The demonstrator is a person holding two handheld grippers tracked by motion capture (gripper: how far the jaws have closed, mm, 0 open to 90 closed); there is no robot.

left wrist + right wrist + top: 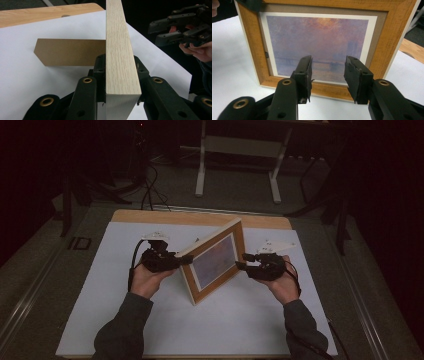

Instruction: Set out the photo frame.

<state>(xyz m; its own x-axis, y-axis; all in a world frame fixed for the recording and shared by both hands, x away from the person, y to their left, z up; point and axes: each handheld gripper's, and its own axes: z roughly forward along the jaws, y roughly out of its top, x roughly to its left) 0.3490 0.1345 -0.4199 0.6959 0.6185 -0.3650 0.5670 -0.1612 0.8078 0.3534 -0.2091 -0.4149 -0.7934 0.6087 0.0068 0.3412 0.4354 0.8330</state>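
Standing: picture frame (216,261) upright mid-tabletop (150,330) on white sheet, easel leg (67,52) swung out behind; judged nearly done.
Left: release, check it stands alone.
Left claw (122,72): clamped on frame's edge.
Right claw (328,75): apart, nothing between, just right of the glass.
Containers: frame holds a hazy sunset print (319,42).

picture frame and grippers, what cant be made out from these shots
- Picture frame, lower corner: in the right gripper view the right gripper, jaws apart and holding nothing, covers it.
- Picture: dim and small in the high view.
- Back stand: in the left gripper view the frame's edge, clamped by the left gripper, cuts off its join.
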